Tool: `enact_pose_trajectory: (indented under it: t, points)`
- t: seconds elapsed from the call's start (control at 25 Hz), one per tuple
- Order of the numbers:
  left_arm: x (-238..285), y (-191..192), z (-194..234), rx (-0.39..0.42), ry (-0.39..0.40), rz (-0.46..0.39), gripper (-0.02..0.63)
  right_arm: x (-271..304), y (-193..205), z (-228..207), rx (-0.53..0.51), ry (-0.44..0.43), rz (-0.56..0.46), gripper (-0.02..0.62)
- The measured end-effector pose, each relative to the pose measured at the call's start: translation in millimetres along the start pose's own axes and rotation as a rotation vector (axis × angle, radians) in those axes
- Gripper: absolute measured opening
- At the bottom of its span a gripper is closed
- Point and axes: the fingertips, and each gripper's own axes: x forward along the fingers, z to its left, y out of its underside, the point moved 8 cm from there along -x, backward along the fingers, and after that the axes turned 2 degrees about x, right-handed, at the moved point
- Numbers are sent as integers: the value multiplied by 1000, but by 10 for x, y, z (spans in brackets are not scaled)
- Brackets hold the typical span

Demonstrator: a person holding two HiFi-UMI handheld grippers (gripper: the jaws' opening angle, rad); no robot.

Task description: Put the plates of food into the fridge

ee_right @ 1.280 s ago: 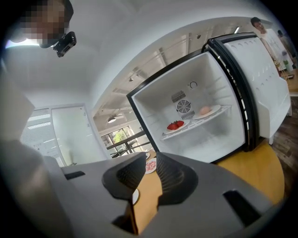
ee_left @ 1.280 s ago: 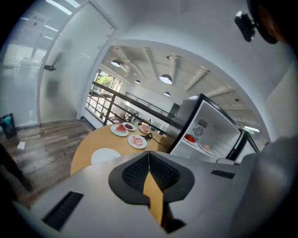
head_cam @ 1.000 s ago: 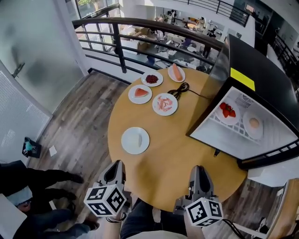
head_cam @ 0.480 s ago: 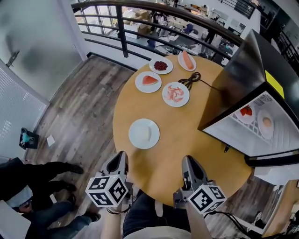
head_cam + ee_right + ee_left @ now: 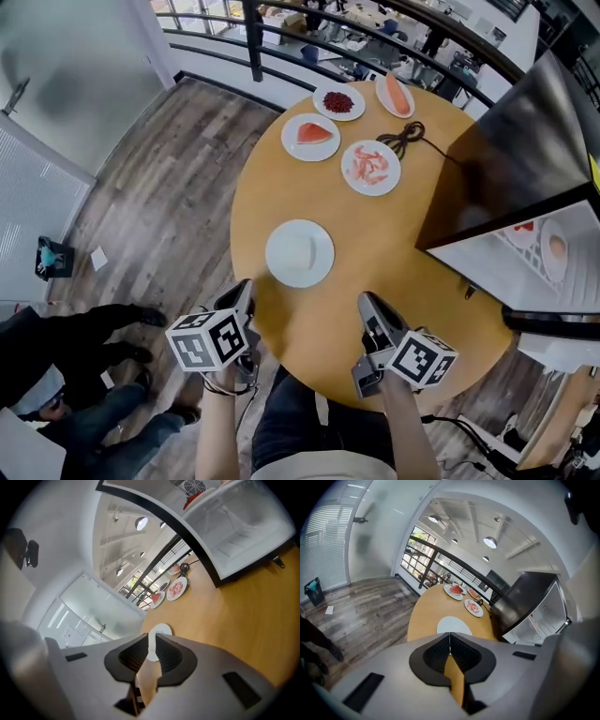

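Head view first: a round wooden desk [image 5: 412,281] fills the middle. The left tool [image 5: 244,289] hangs over the near edge and the right tool [image 5: 367,302] sits over the wood beside it, the two well apart. Just ahead of them lies a white plate [image 5: 299,253] with something pale on it. Further back is a cluster: a plate with a red wedge [image 5: 310,137], a plate of pink pieces [image 5: 370,167], a small plate of dark red bits [image 5: 338,101] and a plate with an orange strip [image 5: 395,94], with a coiled black cable [image 5: 405,141] lying among them. On the right stands the black fridge [image 5: 525,159] with its door open. Two plates sit on its wire shelf, one with red fruit [image 5: 521,228] and one with a pale round item [image 5: 556,247]. A person in dark trousers [image 5: 66,352] stands on the wood floor at lower left.

Left gripper view: the jaws meet tip to tip with nothing between them. The white plate shows just beyond on the desk.

Right gripper view: the jaws are all but together, only a thin slit, nothing held. The white plate shows through that slit, and the open fridge is up top.
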Motion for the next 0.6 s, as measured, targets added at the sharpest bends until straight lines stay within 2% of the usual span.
enact_pose_trajectory:
  t: [0.12, 0.28, 0.48, 0.6]
  points:
    - [165, 8, 97, -56, 24, 37, 8, 153, -12, -142, 8, 21, 54, 54]
    - [406, 2, 154, -137, 76, 94, 8, 413, -16, -333, 83, 5, 133, 54]
    - [644, 51, 232, -138, 72, 162, 9, 657, 63, -416, 72, 33, 206, 55]
    - [718, 66, 257, -144, 79, 174, 9, 774, 86, -421, 62, 31, 244, 55]
